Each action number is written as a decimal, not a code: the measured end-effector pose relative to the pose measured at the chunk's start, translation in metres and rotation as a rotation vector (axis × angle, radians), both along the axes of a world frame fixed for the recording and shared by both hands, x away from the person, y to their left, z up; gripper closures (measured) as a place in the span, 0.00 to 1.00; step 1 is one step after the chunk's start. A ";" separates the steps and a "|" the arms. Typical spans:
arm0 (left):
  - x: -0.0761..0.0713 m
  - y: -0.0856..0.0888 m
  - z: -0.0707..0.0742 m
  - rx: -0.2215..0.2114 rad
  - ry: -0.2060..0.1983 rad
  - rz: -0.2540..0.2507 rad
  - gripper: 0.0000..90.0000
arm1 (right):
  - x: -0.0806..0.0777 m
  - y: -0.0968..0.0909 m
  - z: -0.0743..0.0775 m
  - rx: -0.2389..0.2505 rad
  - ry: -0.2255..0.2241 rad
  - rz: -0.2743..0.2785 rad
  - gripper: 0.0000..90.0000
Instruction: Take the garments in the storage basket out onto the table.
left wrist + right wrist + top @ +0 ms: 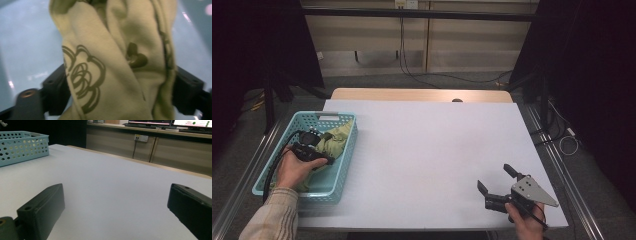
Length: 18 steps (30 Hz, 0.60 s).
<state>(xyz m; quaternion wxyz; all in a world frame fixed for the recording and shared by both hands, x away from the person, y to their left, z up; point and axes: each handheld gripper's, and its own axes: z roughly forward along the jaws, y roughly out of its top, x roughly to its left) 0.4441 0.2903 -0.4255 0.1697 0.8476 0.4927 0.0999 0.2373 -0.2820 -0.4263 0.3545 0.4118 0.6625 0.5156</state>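
A pale green cloth [337, 140] printed with dark line drawings lies bunched in a light blue plastic basket [343, 172] at the table's left. My left gripper [319, 147], held by a hand in a checked sleeve, reaches down into the basket. In the left gripper view the cloth [117, 62] hangs between the two black jaws, which stand wide on either side of it; the left gripper [120, 92] looks open around the fold. My right gripper [495, 177] rests near the table's front right corner, open, with nothing between its jaws [115, 205].
The table wears a white cover [427, 145], with a wooden strip along its far edge. The basket [20, 147] sits far off to the left in the right gripper view. Cabinets, cables and monitors stand behind the table, and dark curtains hang on both sides.
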 end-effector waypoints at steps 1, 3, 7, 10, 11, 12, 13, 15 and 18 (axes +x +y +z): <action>0.000 0.000 0.000 -0.003 0.004 0.005 0.22 | 0.000 0.000 0.000 0.003 -0.002 0.000 0.01; 0.001 0.002 -0.003 -0.066 0.047 0.018 0.23 | 0.000 0.000 0.000 0.002 -0.002 0.001 0.01; 0.002 0.004 -0.003 -0.024 0.008 -0.027 0.22 | 0.000 0.000 0.000 -0.005 -0.002 0.002 0.01; 0.002 0.004 -0.002 -0.041 -0.003 0.002 0.26 | 0.000 0.001 0.000 -0.006 -0.004 0.007 0.01; 0.001 0.004 -0.002 -0.043 -0.010 0.012 0.31 | 0.000 0.001 0.000 -0.006 -0.005 0.007 0.01; 0.001 0.005 0.000 -0.049 0.002 0.004 0.36 | 0.000 0.001 0.000 -0.006 -0.005 0.007 0.01; -0.001 0.003 0.000 -0.062 0.011 0.021 0.39 | 0.000 0.001 0.000 -0.006 -0.005 0.006 0.01; -0.001 0.004 0.002 -0.042 -0.006 0.019 0.46 | 0.000 0.001 0.000 -0.008 -0.005 0.008 0.01; -0.002 0.004 0.003 -0.052 -0.006 0.025 0.55 | 0.000 0.001 0.000 -0.011 -0.007 0.013 0.01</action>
